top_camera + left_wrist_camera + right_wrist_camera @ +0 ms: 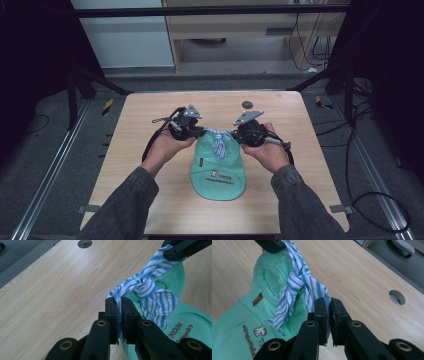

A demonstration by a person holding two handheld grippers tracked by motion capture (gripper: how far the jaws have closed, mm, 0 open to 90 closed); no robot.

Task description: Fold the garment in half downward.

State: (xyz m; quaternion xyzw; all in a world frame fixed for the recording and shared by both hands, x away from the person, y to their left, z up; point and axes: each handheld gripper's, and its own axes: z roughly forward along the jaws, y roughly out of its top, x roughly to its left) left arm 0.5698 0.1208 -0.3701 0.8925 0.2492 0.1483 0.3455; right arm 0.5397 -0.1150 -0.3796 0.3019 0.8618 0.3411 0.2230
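A mint green cap (218, 172) lies in the middle of the wooden table (140, 125), its back end lifted between both grippers. A blue and white striped cloth (219, 139) is knotted at the cap's back (145, 287) (297, 282). My left gripper (197, 133) (119, 303) is shut on one end of the striped cloth. My right gripper (235, 135) (328, 305) is shut on the other end. The two grippers face each other across the knot, a short way above the table. The cap (192, 322) (239, 322) carries dark printed lettering and a small brown tag.
A round grommet hole (247, 104) sits in the table behind the right gripper. Metal frame legs and rails flank the table, and cables lie on the floor to the right. A wooden cabinet stands at the back.
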